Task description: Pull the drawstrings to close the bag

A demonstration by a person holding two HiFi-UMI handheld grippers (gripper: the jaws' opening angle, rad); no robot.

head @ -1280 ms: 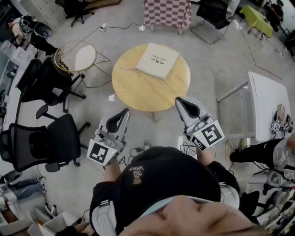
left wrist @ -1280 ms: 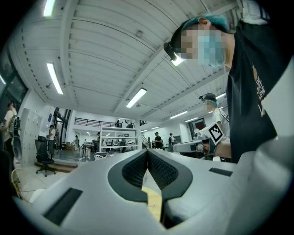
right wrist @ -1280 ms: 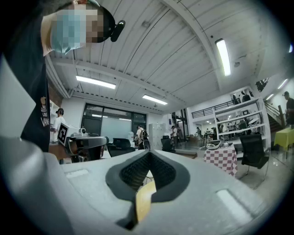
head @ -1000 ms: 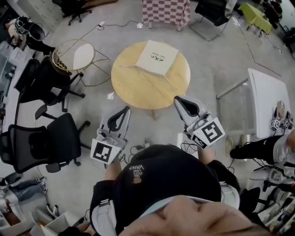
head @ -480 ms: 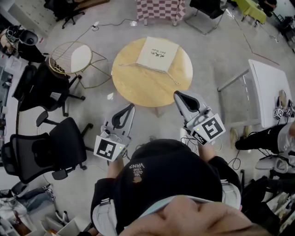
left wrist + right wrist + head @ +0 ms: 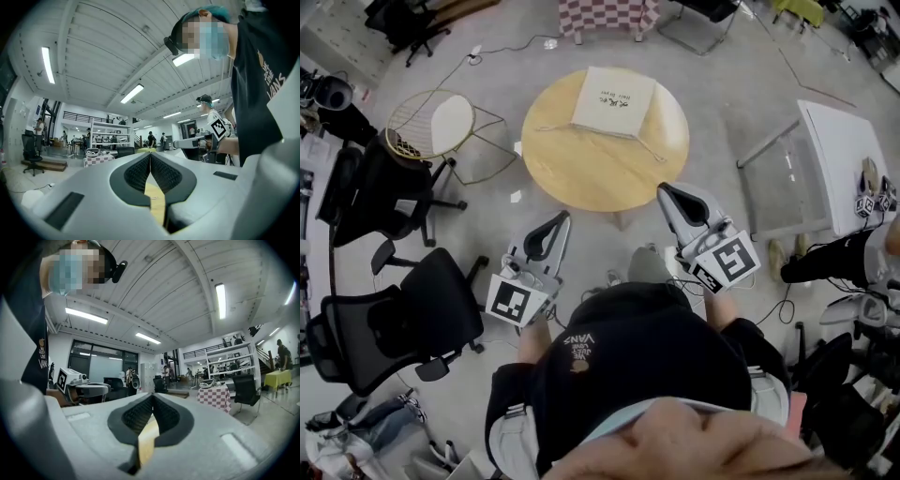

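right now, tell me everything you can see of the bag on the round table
The bag is a flat, square, cream, cloth-like pouch with small dark print at its middle. It lies askew on the far half of the round wooden table. Thin drawstrings trail from its near corners across the tabletop. Only the table touches it.

A big open-plan lab or office hall: high ribbed ceiling [image 6: 93, 51] with strip lights [image 6: 48, 64]; a railed mezzanine [image 6: 84, 115] over shelves [image 6: 105, 138]; office chairs [image 6: 422, 319], a round table [image 6: 600, 164] and a white desk [image 6: 844, 159] on a grey floor [image 6: 722, 103]; cables [image 6: 511, 47] trailing across it; people [image 6: 151, 138] standing in the distance.
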